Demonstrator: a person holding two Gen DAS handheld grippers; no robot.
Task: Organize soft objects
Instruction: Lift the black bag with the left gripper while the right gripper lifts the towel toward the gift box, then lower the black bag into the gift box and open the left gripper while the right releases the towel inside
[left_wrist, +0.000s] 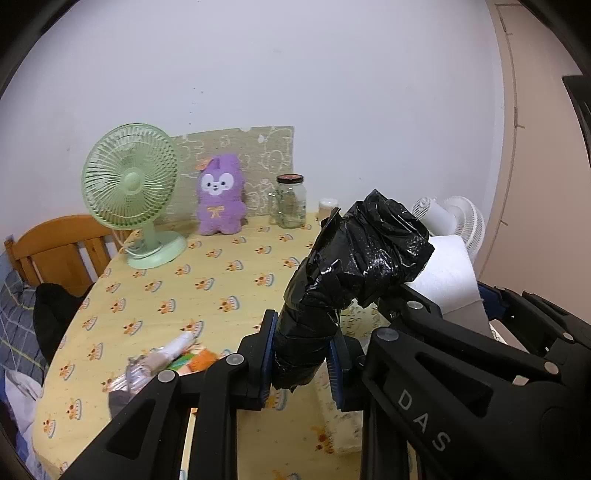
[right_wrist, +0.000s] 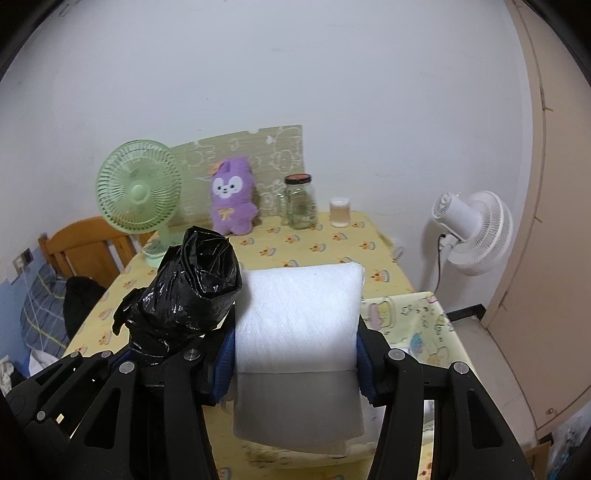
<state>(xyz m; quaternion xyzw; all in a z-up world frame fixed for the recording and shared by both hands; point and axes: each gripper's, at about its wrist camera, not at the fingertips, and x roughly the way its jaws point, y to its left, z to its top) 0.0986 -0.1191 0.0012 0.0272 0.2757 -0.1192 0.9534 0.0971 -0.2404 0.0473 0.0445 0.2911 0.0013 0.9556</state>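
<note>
Left gripper clamps the black roll; right gripper squeezes the white foam — carry both level, grips firm, probably toward the far plush — avoid the jar.

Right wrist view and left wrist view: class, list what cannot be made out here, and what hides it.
- Left wrist view: white fan, mostly behind the black bag roll and white foam roll.
- Right wrist view: green fan base, behind the black bag roll.
- Left wrist view: clutter at the table edge, too blurred to name.
</note>
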